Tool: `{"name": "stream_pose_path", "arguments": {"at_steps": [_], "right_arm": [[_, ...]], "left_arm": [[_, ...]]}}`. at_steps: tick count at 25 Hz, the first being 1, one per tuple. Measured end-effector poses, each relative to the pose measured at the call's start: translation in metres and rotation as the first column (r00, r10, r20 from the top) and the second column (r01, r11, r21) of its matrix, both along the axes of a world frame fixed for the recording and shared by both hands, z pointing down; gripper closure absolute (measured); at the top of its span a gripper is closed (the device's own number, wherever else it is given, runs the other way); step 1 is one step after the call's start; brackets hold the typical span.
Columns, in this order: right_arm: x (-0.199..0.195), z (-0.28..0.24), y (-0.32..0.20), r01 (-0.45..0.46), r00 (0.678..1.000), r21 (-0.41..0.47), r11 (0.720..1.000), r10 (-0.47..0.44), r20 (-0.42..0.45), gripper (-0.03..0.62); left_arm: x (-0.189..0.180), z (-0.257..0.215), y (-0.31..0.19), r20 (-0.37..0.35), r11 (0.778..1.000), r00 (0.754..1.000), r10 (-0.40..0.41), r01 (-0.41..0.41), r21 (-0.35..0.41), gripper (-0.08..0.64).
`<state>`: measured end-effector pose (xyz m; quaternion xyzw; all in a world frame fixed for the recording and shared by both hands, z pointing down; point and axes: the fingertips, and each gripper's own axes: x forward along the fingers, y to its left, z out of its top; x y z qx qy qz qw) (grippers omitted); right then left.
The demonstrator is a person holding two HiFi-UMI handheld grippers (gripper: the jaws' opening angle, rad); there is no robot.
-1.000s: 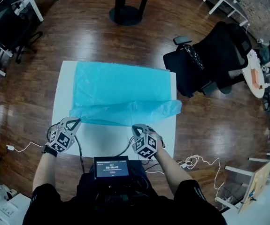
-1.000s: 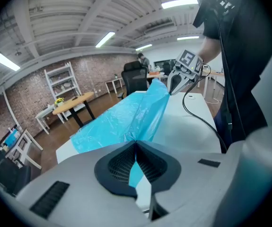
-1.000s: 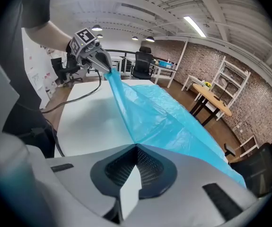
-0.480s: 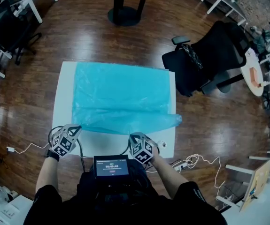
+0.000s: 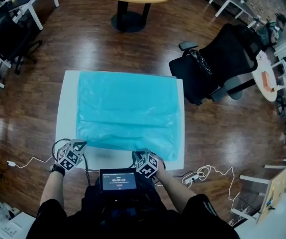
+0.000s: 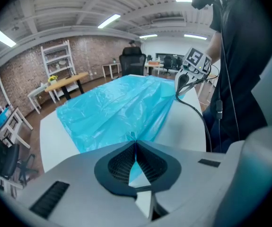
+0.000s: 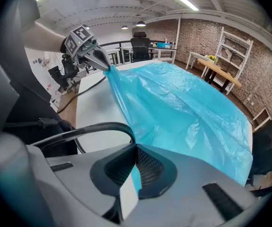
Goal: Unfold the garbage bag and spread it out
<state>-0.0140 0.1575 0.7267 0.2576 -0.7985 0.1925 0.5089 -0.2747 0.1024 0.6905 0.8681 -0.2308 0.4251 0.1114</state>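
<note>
A thin turquoise plastic garbage bag [image 5: 128,108] lies spread almost flat across the white tabletop [image 5: 69,98]. The left tongs [image 5: 83,145] clench its near left corner. The right tongs [image 5: 135,155] pinch the near edge further right, their jaws having just eased a hair with the film between them.

Person wears a black short-sleeved shirt [image 5: 48,214] and a black band [image 5: 58,169] on the left wrist. A small dark screen [image 5: 118,179] sits on the chest, at 6 o'clock in the head view, with a white readout and a red mark under it.

Left gripper [image 6: 135,142] and right gripper [image 7: 136,145] have pale grey moulded shells and dark ribbed pads [image 7: 147,167]. Each carries a cube [image 5: 68,155] of black-and-white square markers. A black cable [image 7: 93,125] arcs off toward 9 o'clock in the right gripper view.
</note>
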Motion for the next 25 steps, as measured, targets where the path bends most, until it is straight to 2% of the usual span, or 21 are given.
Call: {"name": "stream_pose_path", "arguments": {"at_steps": [12,25], "right_arm": [[0.009,0.011,0.006,-0.045,0.999,-0.07,0.997,0.044,-0.013,0.554],[0.021,-0.015,0.003,-0.126,0.989,-0.07,0.99,0.13,0.068,0.46]], "left_arm": [[-0.007,0.015,0.007,0.042,0.998,0.999,-0.026,0.028,-0.058,0.533],[-0.015,0.008,0.012,0.045,0.995,0.998,-0.034,0.038,-0.091,0.489]]}}
